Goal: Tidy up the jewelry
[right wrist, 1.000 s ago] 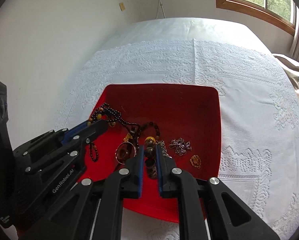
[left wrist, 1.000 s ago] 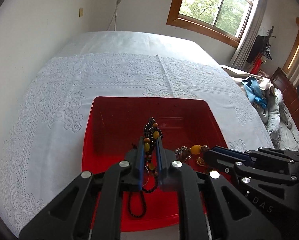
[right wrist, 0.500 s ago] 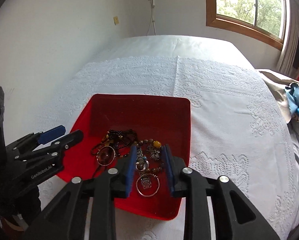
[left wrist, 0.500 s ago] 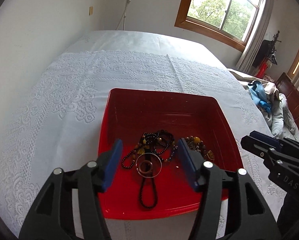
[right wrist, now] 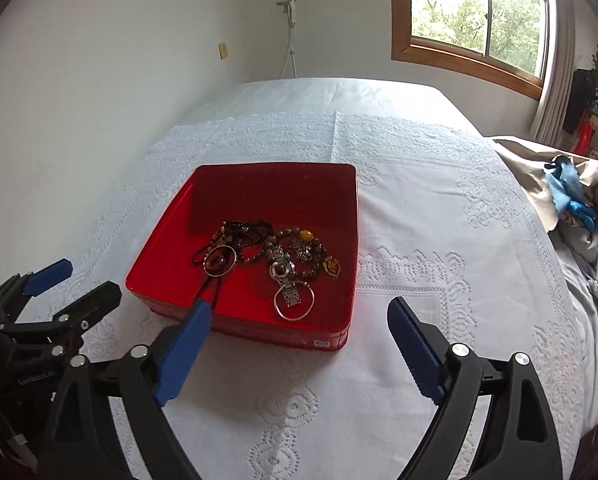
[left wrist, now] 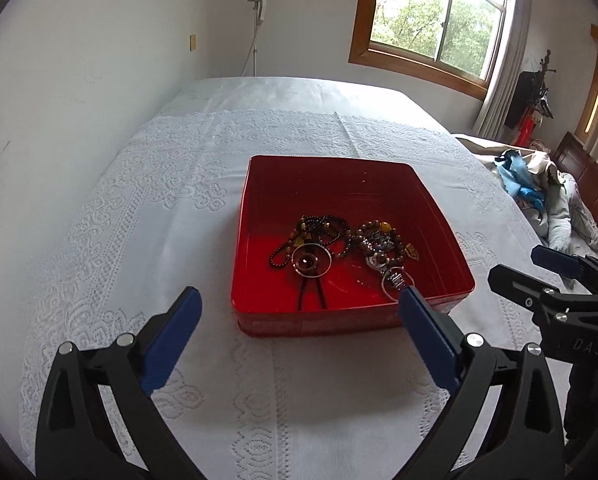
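Opening wide, left claw (left wrist: 299, 300) empty, right claw (right wrist: 299, 312) opening, empty, jewelry (left wrist: 341, 240) in red tray (left wrist: 351, 320)

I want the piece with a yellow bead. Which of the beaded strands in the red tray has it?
The brown-bead bracelet on the right side of the red tray, coiled around the silver charm; its one yellow bead faces the far wall. The black-bead necklace to its left has none that size.
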Available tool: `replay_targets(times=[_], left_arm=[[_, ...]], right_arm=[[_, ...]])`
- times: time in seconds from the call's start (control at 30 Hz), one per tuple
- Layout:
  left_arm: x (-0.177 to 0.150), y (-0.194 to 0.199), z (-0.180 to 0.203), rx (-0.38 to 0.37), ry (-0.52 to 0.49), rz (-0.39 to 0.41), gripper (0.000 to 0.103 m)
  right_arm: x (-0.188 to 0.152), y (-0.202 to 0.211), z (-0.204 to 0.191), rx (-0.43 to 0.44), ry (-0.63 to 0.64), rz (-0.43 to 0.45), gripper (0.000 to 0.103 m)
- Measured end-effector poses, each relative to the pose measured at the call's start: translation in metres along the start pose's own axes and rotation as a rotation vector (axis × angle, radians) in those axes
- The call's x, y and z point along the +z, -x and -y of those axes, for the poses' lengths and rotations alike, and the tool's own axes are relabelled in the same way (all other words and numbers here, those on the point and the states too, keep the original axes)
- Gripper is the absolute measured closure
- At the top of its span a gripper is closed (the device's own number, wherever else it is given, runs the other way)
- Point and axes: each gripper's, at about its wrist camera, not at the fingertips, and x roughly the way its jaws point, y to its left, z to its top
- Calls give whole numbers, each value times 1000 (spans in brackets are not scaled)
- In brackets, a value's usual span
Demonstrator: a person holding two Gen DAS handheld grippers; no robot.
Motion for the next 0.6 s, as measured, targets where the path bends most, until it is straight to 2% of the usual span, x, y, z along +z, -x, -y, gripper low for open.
replay_targets(times=[0.23,0.33,0.6], left_arm=[[-18,9,-5,22,1,1,4],[-22,13,0,54,-26,19,4],[-28,13,5,98,-54,42,4]], right_arm=[[-18,10,-4,6,-2,4,9],[-24,11,-5,14,-6,13,8],[-29,4,2,16,-24,-16,7]])
